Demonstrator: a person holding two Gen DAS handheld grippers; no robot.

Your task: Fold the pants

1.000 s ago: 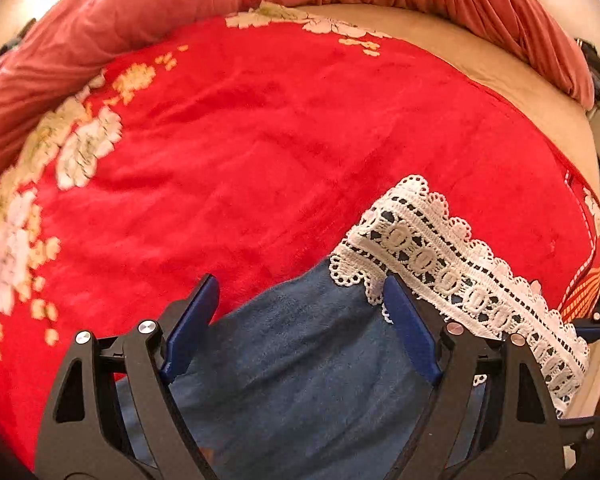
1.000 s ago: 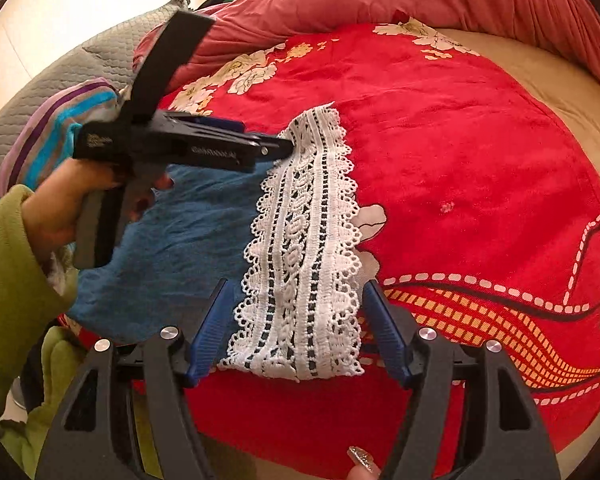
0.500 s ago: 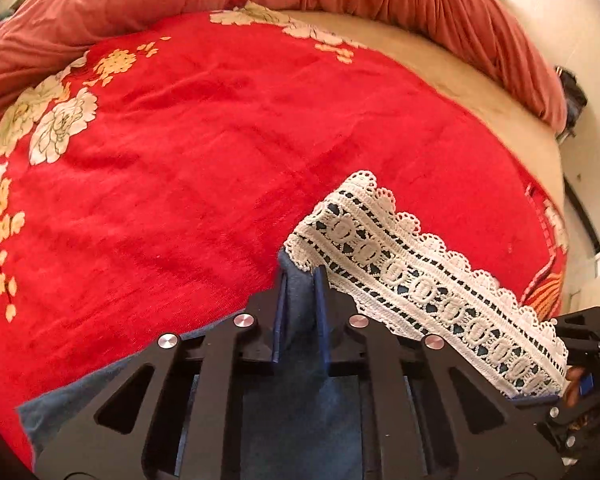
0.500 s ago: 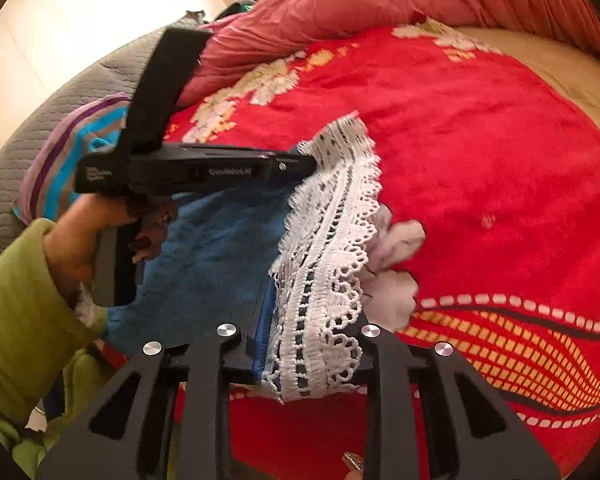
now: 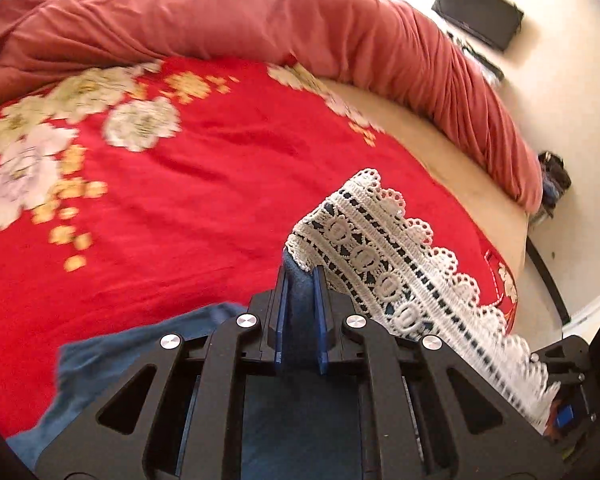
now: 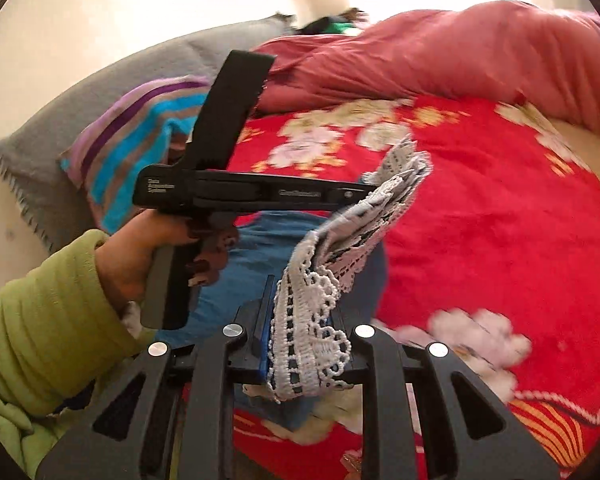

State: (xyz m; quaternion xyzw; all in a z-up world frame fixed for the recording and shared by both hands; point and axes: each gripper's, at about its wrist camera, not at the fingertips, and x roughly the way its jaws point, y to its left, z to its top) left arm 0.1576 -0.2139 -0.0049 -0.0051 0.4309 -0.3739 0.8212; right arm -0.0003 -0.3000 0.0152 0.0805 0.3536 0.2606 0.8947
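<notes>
A red blanket with pale flower prints covers the bed, and a bunched salmon-pink quilt lies along its far edge. Beside the blanket, a striped pillow rests against a grey cushion. A dark box sits by the pale wall.

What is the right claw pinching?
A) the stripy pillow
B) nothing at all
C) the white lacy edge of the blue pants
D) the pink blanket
C: in the right wrist view, the right claw is shut on the white lace hem of the blue pants, lifted off the red flowered blanket.
</notes>
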